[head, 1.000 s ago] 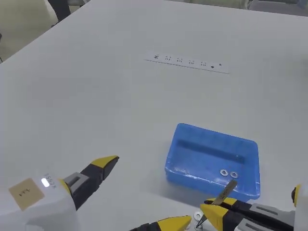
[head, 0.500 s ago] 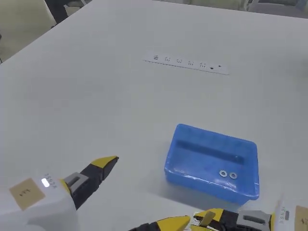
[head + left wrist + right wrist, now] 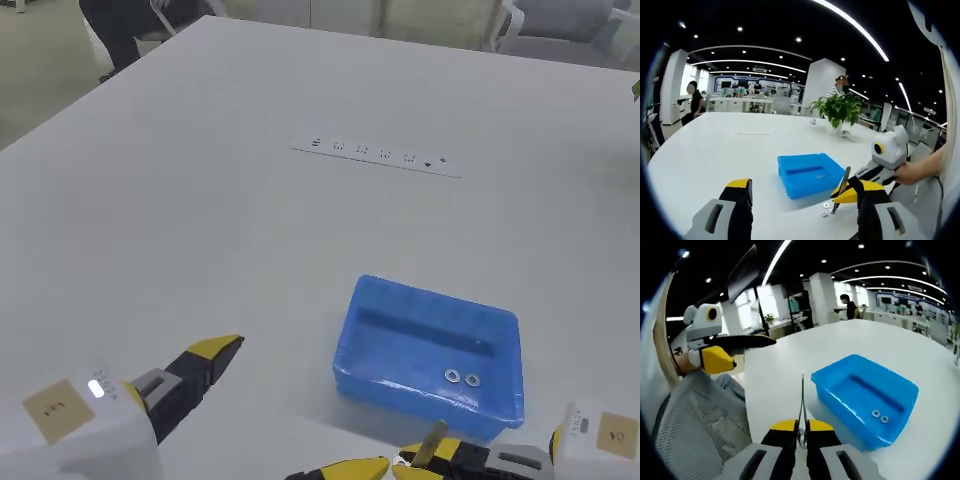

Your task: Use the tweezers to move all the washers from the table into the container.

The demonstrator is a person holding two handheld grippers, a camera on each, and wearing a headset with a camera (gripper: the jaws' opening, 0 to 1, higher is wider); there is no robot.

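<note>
Yellow-tipped right claw clenched on the tweezers, left claw wide apart, grasping nothing, near the blue container.

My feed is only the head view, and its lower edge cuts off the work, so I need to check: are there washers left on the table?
Observer: Yes. The left gripper view shows two washers lying on the table, in front of the blue container and close to the tip of the tweezers.
Operator: Do the tweezers carry a washer now?
Observer: The right gripper view shows the right gripper shut on the tweezers, and I see no washer at their tips.
Operator: Is the left gripper busy?
Observer: No. In its own view, the jaws of the left gripper stand wide apart and grip nothing.
</note>
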